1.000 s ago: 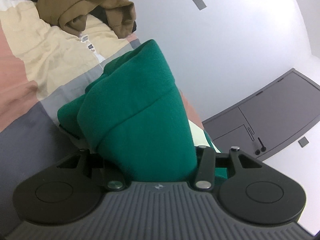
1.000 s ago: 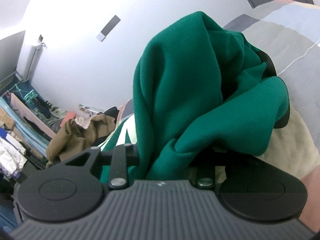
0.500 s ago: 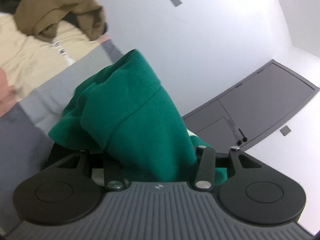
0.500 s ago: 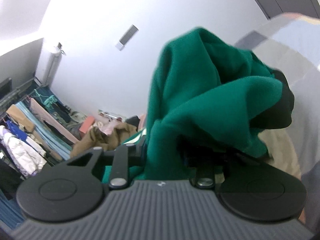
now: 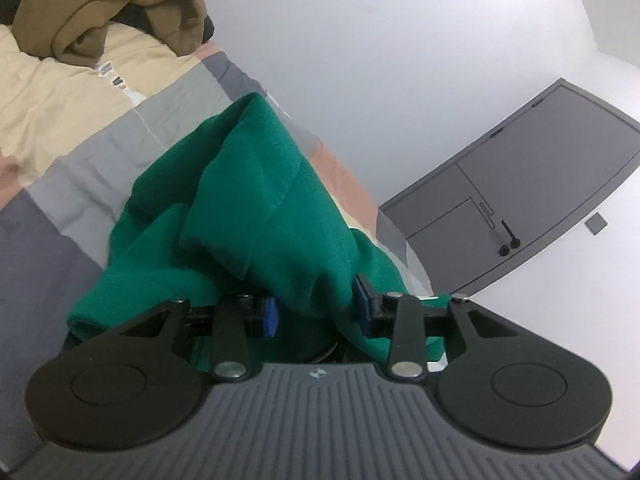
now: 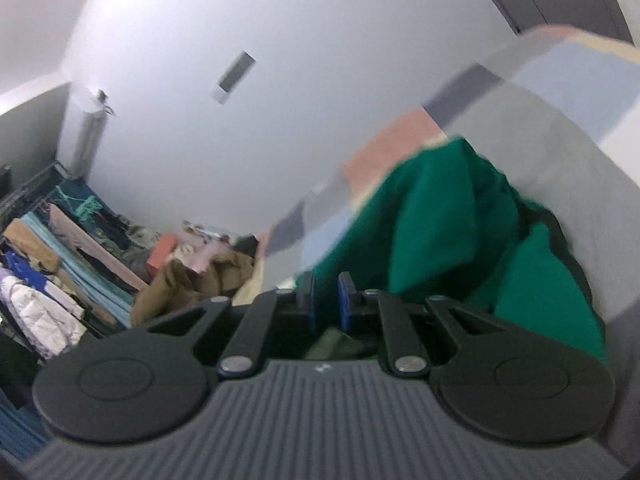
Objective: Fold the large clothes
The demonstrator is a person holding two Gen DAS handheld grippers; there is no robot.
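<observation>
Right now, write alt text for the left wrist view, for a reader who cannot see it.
A green garment drapes between the parted fingers of the left gripper, bunched over a bed with a patchwork quilt of grey, beige and pink. A brown garment lies crumpled at the bed's far end, and a grey door stands in the white wall beyond.

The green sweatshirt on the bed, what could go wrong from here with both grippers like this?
1. The left gripper has its jaws apart with the green sweatshirt draped between them, so pulling away may drag the cloth and undo the fold.
2. The right gripper is nearly closed on nothing, with the sweatshirt bunched on the patchwork bedspread; the heap may stay crumpled.
</observation>
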